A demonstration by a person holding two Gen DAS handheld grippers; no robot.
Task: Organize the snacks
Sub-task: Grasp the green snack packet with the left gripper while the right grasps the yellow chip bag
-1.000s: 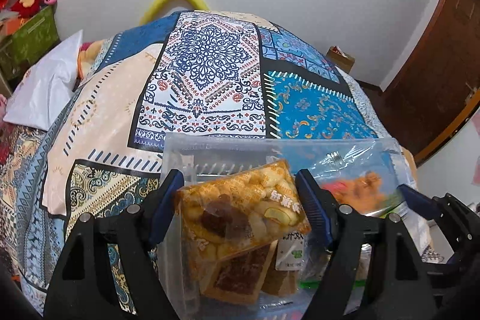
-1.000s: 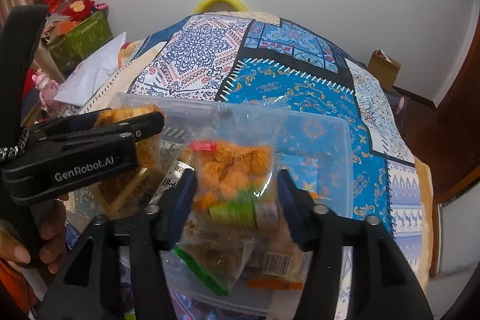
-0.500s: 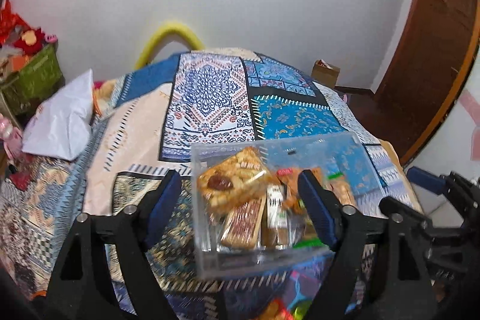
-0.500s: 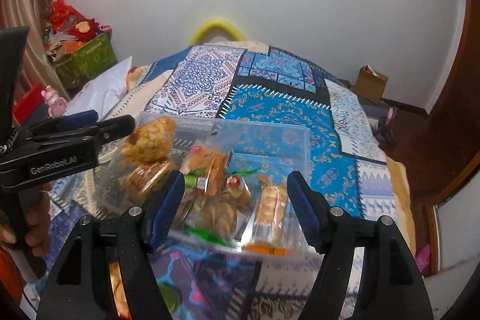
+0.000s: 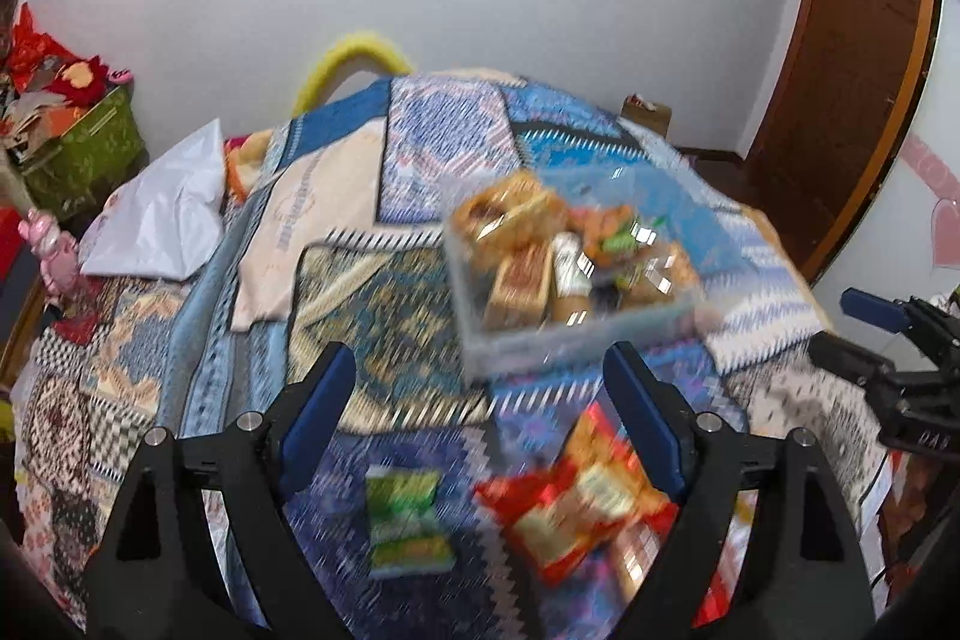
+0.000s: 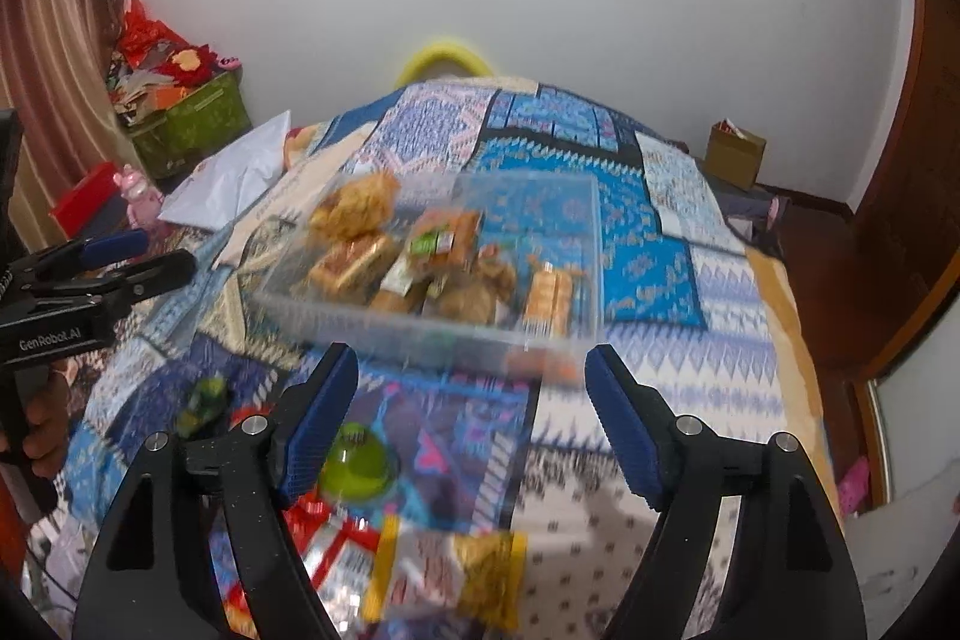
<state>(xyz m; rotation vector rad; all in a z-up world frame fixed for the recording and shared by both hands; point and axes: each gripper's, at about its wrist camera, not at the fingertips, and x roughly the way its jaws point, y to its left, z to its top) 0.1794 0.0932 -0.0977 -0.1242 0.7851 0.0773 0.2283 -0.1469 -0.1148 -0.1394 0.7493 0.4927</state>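
A clear plastic box (image 5: 540, 346) (image 6: 420, 334) filled with several snack packets sits on the patterned bedspread, ahead of both grippers. My left gripper (image 5: 480, 358) hangs back from the box, its jaws opening and nothing between them. Below it lie a red snack packet (image 5: 576, 508) and a green packet (image 5: 402, 520). My right gripper (image 6: 471, 358) is also short of the box, jaws opening and empty. Under it lie a green jelly cup (image 6: 360, 466) and a yellow-and-white packet (image 6: 444, 574). Each gripper shows at the edge of the other's view.
The bed fills the middle of the room. A white bag (image 5: 162, 220) and a green bin (image 5: 84, 148) of clutter are at the left. A cardboard box (image 6: 735, 154) stands on the floor at the far right, near a wooden door (image 5: 840, 100).
Both grippers let go of the packets they held over the box and pulled back and up. Their jaws widened. The loose snacks on the near bedspread came into view.
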